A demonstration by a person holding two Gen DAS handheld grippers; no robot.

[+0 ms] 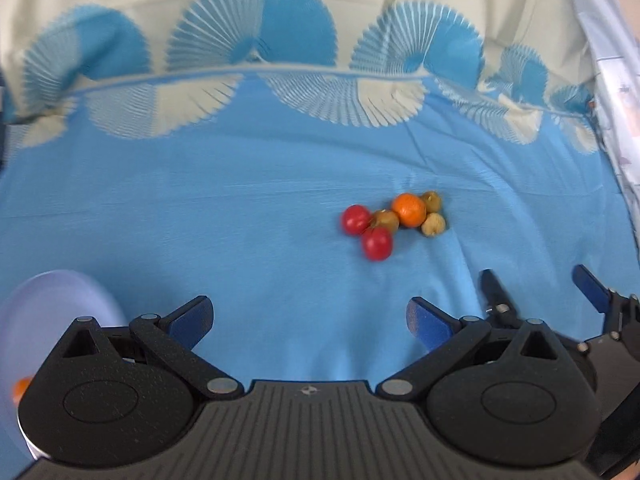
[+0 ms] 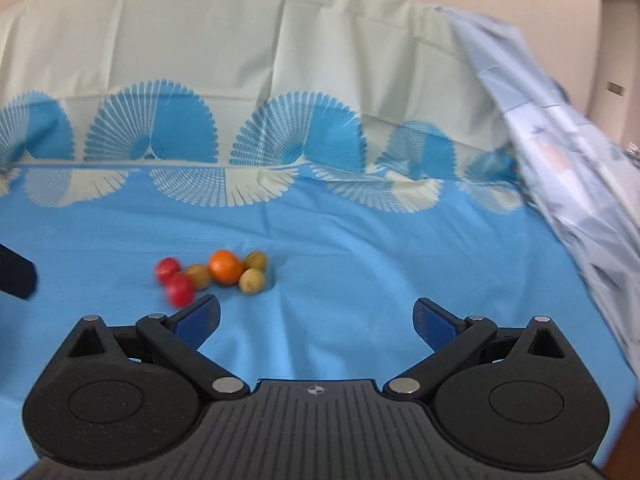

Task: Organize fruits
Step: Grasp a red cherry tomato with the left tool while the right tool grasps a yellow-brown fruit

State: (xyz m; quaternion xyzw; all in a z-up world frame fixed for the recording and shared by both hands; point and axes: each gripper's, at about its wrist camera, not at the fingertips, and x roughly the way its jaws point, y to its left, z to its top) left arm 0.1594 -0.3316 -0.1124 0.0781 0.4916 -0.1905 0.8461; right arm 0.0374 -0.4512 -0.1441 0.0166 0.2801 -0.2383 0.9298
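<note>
A small heap of fruit lies on the blue cloth: two red fruits, an orange and three brownish-green fruits. In the right wrist view the same heap shows, with the orange in the middle and the red fruits at its left. My left gripper is open and empty, well short of the heap. My right gripper is open and empty, just near of the heap; it also shows in the left wrist view. A pale plate lies at the left with an orange fruit beside or on it.
The blue cloth with a fan pattern covers the surface and rises at the back. A pale patterned sheet hangs at the right. The left gripper's finger shows at the left edge of the right wrist view.
</note>
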